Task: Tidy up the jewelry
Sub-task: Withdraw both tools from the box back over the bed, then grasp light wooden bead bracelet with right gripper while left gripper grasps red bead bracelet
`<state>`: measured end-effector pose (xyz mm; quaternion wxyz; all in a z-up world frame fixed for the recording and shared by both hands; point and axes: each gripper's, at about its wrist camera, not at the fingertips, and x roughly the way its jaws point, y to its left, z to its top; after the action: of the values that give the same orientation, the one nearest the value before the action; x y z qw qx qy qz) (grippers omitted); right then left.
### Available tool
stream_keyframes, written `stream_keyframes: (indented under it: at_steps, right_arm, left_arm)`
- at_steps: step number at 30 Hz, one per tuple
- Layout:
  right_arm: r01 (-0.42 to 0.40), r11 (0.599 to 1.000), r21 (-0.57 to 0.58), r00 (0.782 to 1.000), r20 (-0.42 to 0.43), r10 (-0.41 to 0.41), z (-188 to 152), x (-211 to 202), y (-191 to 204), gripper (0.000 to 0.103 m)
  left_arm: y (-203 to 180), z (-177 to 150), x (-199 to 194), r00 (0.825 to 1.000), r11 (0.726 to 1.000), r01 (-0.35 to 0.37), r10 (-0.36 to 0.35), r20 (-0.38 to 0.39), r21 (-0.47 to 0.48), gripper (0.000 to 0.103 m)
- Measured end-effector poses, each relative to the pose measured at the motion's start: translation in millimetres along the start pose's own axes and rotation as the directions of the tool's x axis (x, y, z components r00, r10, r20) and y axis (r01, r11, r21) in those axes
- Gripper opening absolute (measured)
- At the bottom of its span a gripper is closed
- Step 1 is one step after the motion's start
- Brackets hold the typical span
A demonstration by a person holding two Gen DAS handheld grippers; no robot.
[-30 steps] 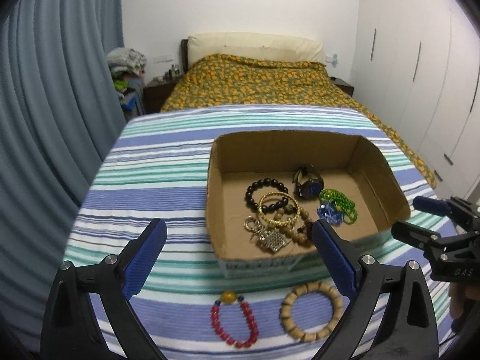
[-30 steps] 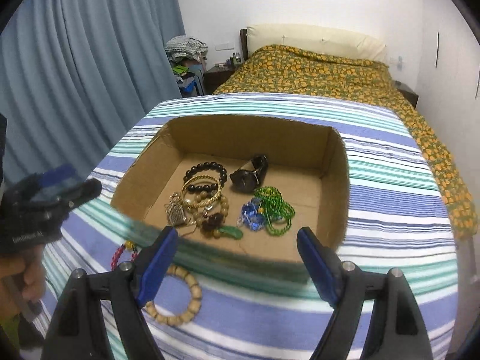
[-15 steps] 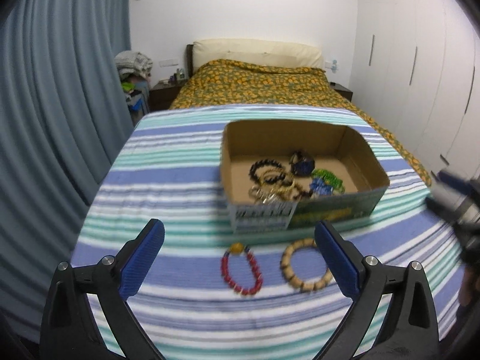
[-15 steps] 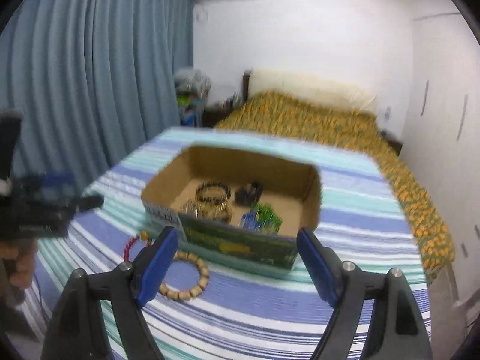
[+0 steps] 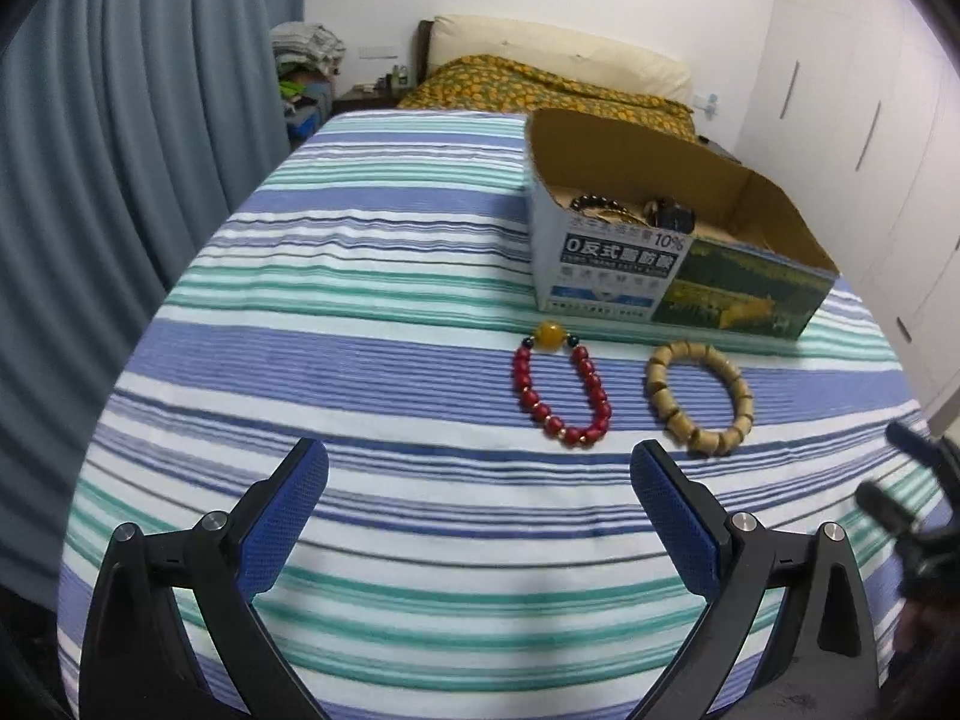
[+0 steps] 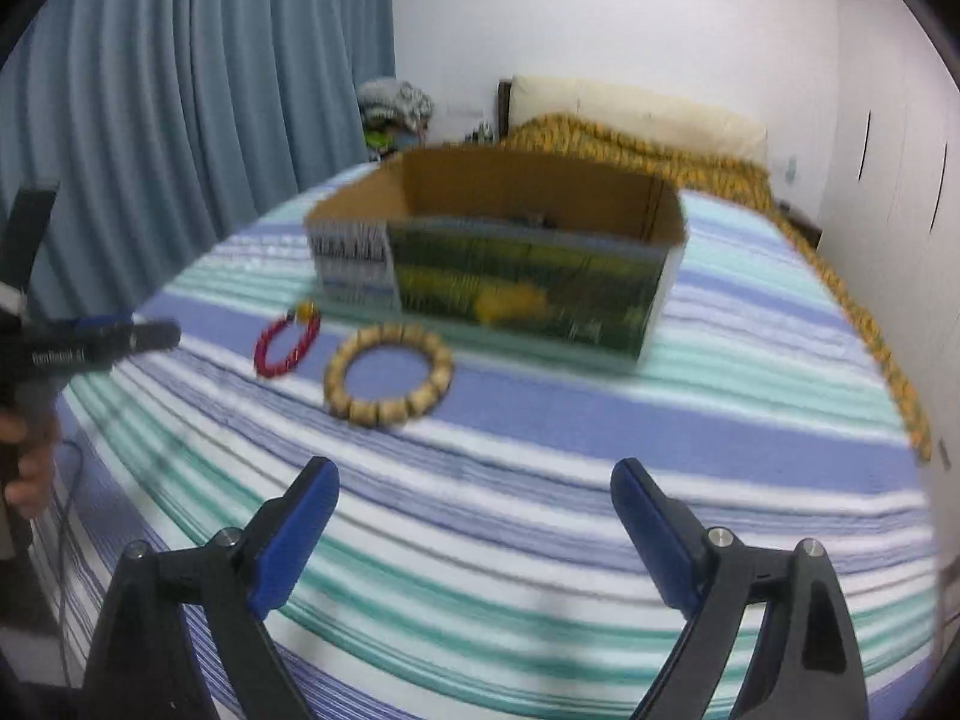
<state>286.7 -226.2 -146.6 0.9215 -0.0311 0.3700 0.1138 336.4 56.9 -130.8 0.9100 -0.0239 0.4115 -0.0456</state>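
Left gripper (image 5: 479, 471): I have its blue pads standing wide apart with nothing between them, low over the striped cloth near the table's front edge.
Right gripper (image 6: 474, 489): its jaws have just been opening further and now stand wide with nothing between them, aimed at the table's near side.
Red bead bracelet (image 5: 561, 384): it lies flat on the cloth just in front of the box's printed wall, amber bead toward the box.
Wooden bead bracelet (image 5: 699, 396): it lies flat just beside the red one, on the right-hand side, not touching it.
Cardboard box (image 5: 606, 267): open-topped, toward the table's far right; I judge it the sorting bin for the jewelry.
Why so placed: both bracelets sit outside the box in open cloth, which I read as pieces laid out apart from the pile; both tools are spread and empty, ready for a pick.
Striped tablecloth (image 5: 372, 276): it covers the whole tabletop.
Hidden: from this low angle the box wall hides most of its contents; I make out only a dark bead string and a dark watch-like piece over the rim.
Hard to read: the right wrist view is motion-blurred, the box print smeared, and the other tool at each frame's edge is cut off.
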Motion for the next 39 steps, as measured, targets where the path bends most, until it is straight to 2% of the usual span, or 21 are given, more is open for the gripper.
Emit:
stream_keyframes:
  at_steps: [9,11,13,15,20,23,26,28,30,33,35,39]
  right_arm:
    - [-0.035,0.999,0.031,0.999,-0.011,0.036,7.1,22.9,4.9,0.092]
    - [-0.051,0.998,0.042,0.998,-0.021,0.052,14.4,32.9,3.6,0.084]
    - [-0.056,0.997,0.049,0.997,-0.057,0.058,22.6,50.4,3.4,0.066]
    - [-0.066,0.995,0.073,0.994,-0.087,0.072,30.6,67.6,1.8,0.056]
    - [-0.060,0.997,0.050,0.991,-0.115,0.065,49.8,98.0,7.6,0.052]
    - [-0.059,0.998,0.012,0.985,-0.159,0.060,54.7,116.4,12.9,0.042]
    - [-0.046,0.999,-0.024,0.987,-0.156,0.042,54.3,118.7,15.8,0.034]
    - [-0.029,0.999,-0.043,0.988,-0.153,0.022,52.7,118.3,15.5,0.022]
    - [-0.014,0.999,-0.046,0.988,-0.153,0.007,51.3,117.4,11.6,0.015]
    - [0.035,0.999,-0.037,0.987,-0.154,-0.040,44.3,108.1,-2.8,0.016]
    - [0.051,0.998,-0.021,0.986,-0.157,-0.054,36.0,99.1,-15.5,0.016]
    - [0.091,0.996,0.008,0.983,-0.159,-0.088,15.9,78.5,-38.5,0.016]
  left_arm:
    - [-0.3,10.7,33.4,1.000,1.000,-0.002,0.002,-0.022,-0.015,0.101]
    - [2.0,14.7,40.3,1.000,1.000,-0.007,0.007,-0.027,-0.030,0.101]
    - [3.7,19.6,48.6,0.999,0.999,-0.009,0.008,-0.035,-0.041,0.101]
    - [3.5,24.3,57.2,0.999,0.999,-0.016,0.014,-0.049,-0.030,0.101]
    - [2.0,31.8,76.4,0.996,0.999,-0.042,0.045,-0.080,0.031,0.101]
    - [2.2,33.6,86.6,0.994,0.998,-0.035,0.040,-0.098,0.051,0.101]
    - [-0.6,34.4,99.1,0.992,0.997,-0.024,0.032,-0.120,0.072,0.101]
    - [-2.9,35.7,108.6,0.991,0.996,-0.019,0.030,-0.132,0.086,0.101]
    - [-6.8,36.2,112.2,0.992,0.994,-0.024,0.036,-0.120,0.103,0.101]
    - [-12.6,33.2,107.9,0.993,0.994,-0.005,0.018,-0.120,0.108,0.094]
    - [-19.7,25.7,99.5,0.994,0.993,0.007,0.006,-0.107,0.121,0.082]
    - [-39.5,3.1,78.9,0.995,0.992,0.046,-0.035,-0.091,0.120,0.080]
